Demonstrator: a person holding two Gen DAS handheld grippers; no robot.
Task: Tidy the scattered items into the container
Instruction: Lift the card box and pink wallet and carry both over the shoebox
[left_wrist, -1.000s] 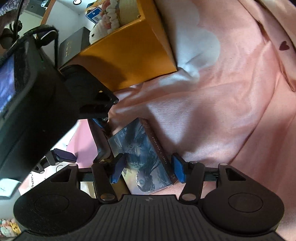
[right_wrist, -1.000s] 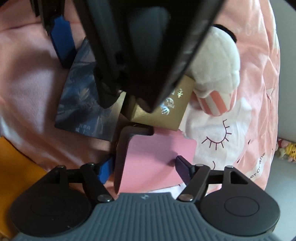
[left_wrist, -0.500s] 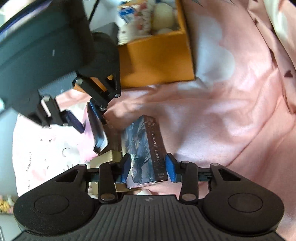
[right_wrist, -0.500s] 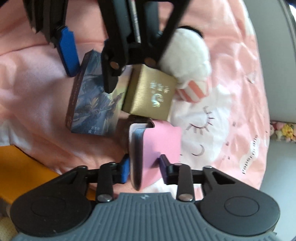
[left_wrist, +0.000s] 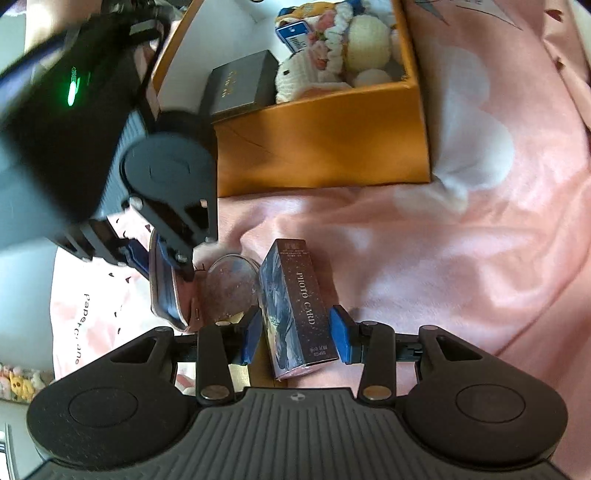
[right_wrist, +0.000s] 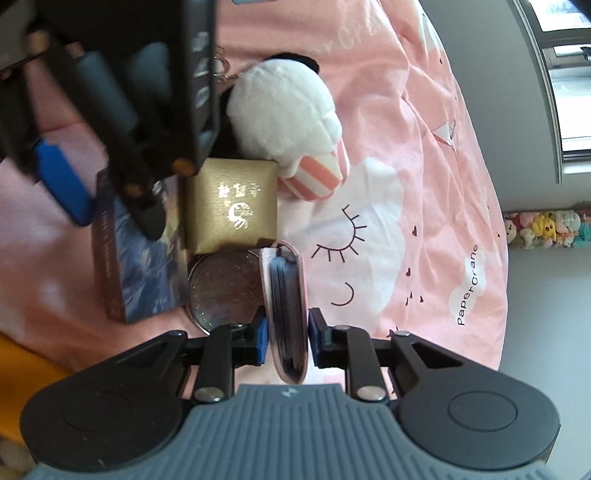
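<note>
Card box (left_wrist: 295, 310) stood clamped between left tongs (left_wrist: 297, 338), pink wallet (right_wrist: 286, 314) edge-up, pinched in right tongs (right_wrist: 285, 341), both lying flat a second before, tongs having just closed, orange container (left_wrist: 321, 147) beyond.

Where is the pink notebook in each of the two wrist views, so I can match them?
Left wrist: the pink notebook is at left of centre, edge-on, held by the right gripper.
Right wrist: bottom centre, upright between the blue pads.
Shared landmark: the round glittery disc beside it.
</note>
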